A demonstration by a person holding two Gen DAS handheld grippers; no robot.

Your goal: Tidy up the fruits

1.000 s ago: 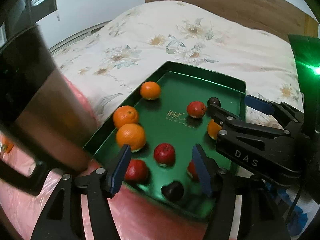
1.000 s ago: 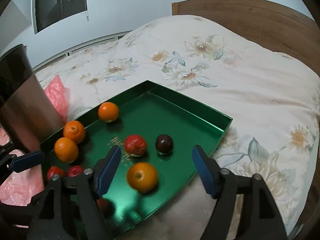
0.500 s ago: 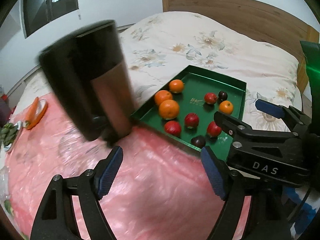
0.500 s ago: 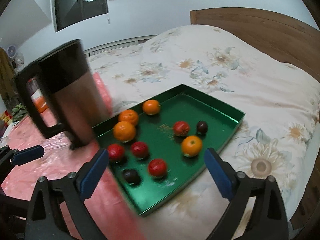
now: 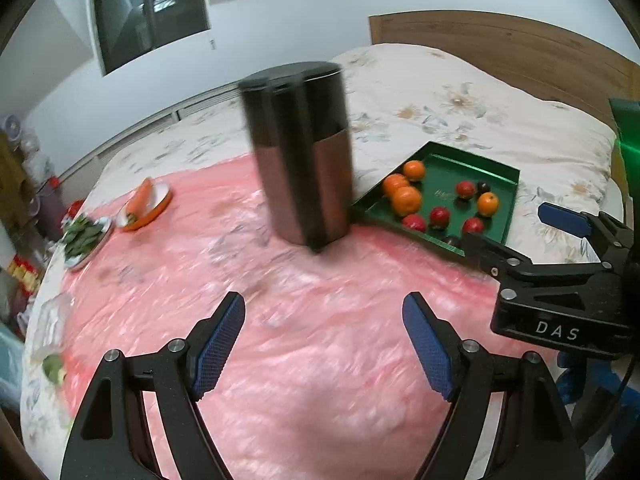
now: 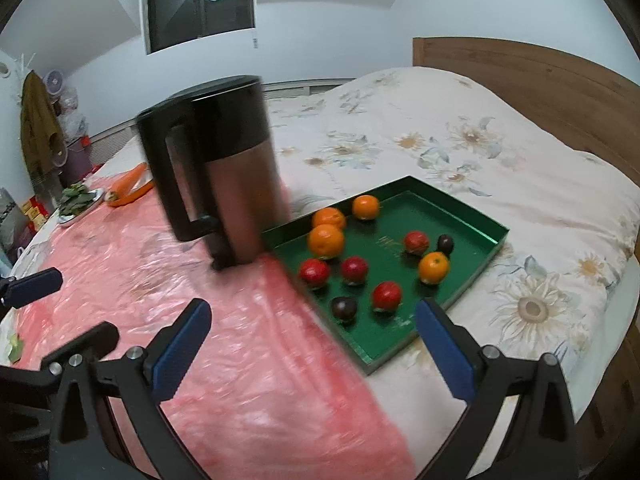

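I held both my left tongs [image 5: 324, 344] and right tongs [image 6: 312, 344] wide and empty, back from the shallow green rectangular tray [image 6: 472, 280] where the round oranges [image 6: 326, 241] sat grouped, likely to judge the sorting.

White capitals "DAS" stand on the black body of the right gripper [image 5: 560, 216], seen at the right edge of the left wrist view. A gold mark is printed on the floor of the green tray [image 6: 476, 258], between the oranges and the red fruits; it is too small and blurred to read in either view. No other text is legible.
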